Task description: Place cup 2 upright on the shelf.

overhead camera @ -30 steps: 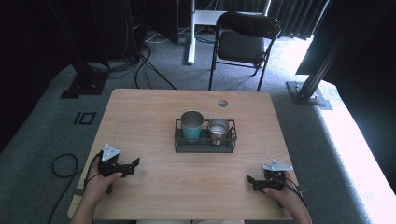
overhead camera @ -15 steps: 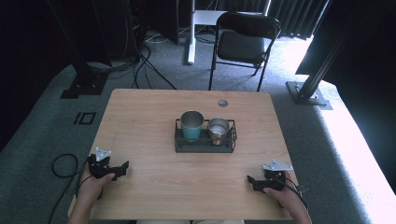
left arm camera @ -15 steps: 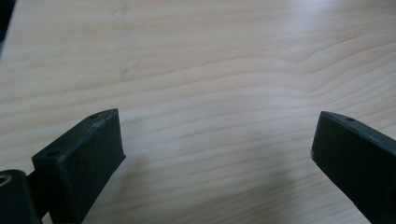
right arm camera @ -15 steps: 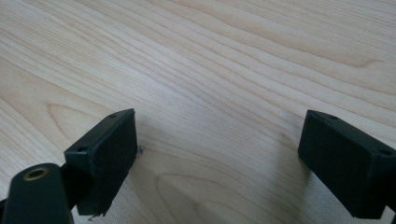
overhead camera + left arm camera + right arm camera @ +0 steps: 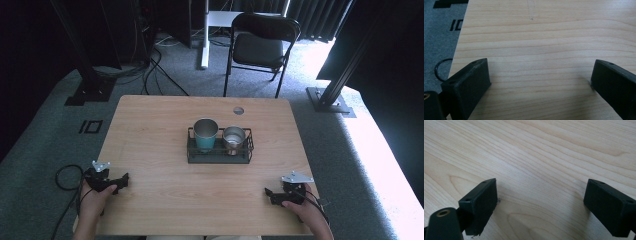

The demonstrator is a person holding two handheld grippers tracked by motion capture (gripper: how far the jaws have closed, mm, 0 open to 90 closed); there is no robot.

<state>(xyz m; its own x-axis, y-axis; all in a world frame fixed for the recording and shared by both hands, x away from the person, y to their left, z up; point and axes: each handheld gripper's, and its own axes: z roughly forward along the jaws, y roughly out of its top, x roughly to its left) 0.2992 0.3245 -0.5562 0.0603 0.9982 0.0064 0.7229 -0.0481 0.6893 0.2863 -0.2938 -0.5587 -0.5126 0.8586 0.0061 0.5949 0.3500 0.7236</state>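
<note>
A black wire rack (image 5: 219, 159) stands at the middle of the wooden table (image 5: 150, 130). It holds a teal cup with a metal rim (image 5: 205, 135) on the left and a shorter steel cup (image 5: 233, 140) on the right. My left gripper (image 5: 119, 182) rests at the table's front left edge, a hand around it. In the left gripper view the left gripper (image 5: 540, 82) is open over bare wood. My right gripper (image 5: 270, 194) lies near the front right corner. Its jaws stand wide apart in the right gripper view (image 5: 541, 205), nothing between them.
A round cable hole (image 5: 238, 110) sits in the table behind the rack. A black folding chair (image 5: 262, 45) stands beyond the far edge. A black cable loop (image 5: 65, 175) lies on the grey carpet left of the table.
My left gripper has drifted left and toward the front edge of the table. The right gripper and the rack have stayed where they were.
</note>
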